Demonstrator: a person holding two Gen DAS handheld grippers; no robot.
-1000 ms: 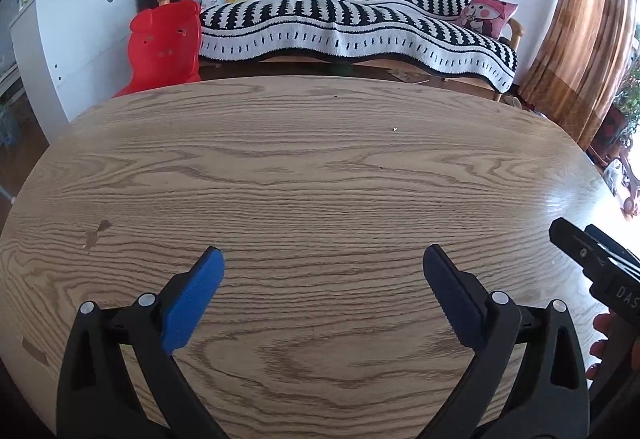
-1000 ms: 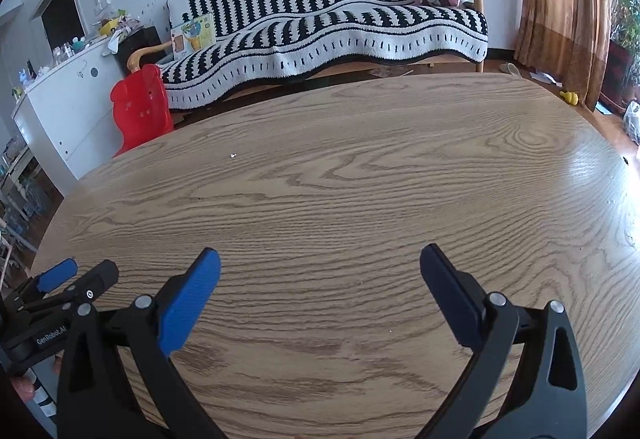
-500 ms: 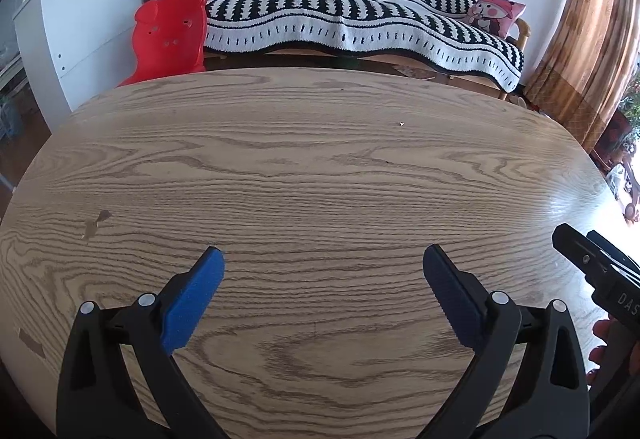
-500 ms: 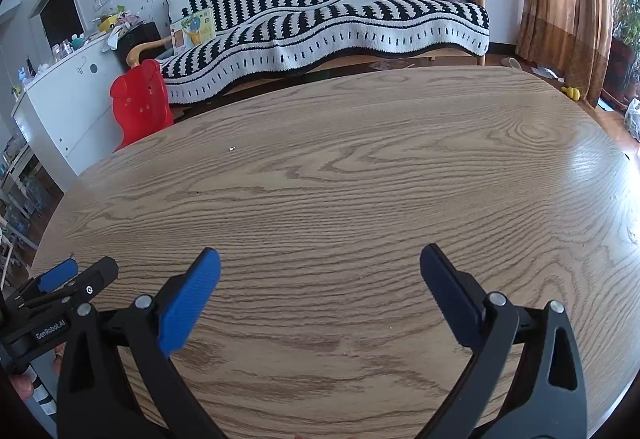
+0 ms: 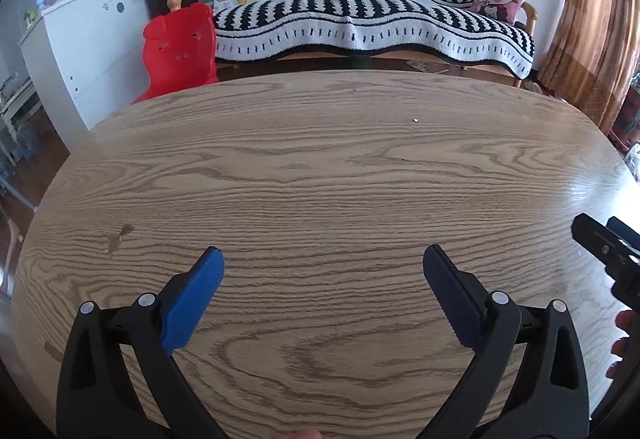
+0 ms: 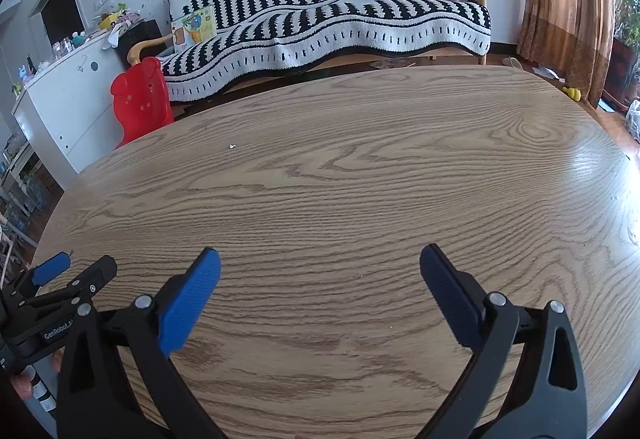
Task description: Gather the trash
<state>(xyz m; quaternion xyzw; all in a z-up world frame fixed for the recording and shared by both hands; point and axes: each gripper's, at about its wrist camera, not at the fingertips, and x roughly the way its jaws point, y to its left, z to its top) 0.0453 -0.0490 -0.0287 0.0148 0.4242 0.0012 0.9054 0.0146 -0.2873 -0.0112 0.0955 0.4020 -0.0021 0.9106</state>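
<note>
A tiny white scrap (image 5: pixel 416 120) lies on the far part of the oval wooden table (image 5: pixel 320 175); it also shows in the right wrist view (image 6: pixel 232 146). My left gripper (image 5: pixel 323 271) is open and empty, low over the near table. My right gripper (image 6: pixel 320 271) is open and empty too, beside it. The right gripper's black body shows at the right edge of the left wrist view (image 5: pixel 608 251). The left gripper shows at the left edge of the right wrist view (image 6: pixel 60 287).
Beyond the table stand a sofa with a black-and-white striped cover (image 5: pixel 368 19), a red plastic child's chair (image 5: pixel 180 47) and a white cabinet (image 5: pixel 88 39). Brown curtains (image 5: pixel 592 31) hang at the right. A small dark stain (image 5: pixel 118 237) marks the table at the left.
Both grippers stay open and empty. Both views have tilted slightly upward, so the sofa and room sit lower in frame; the table scene is otherwise unchanged.
</note>
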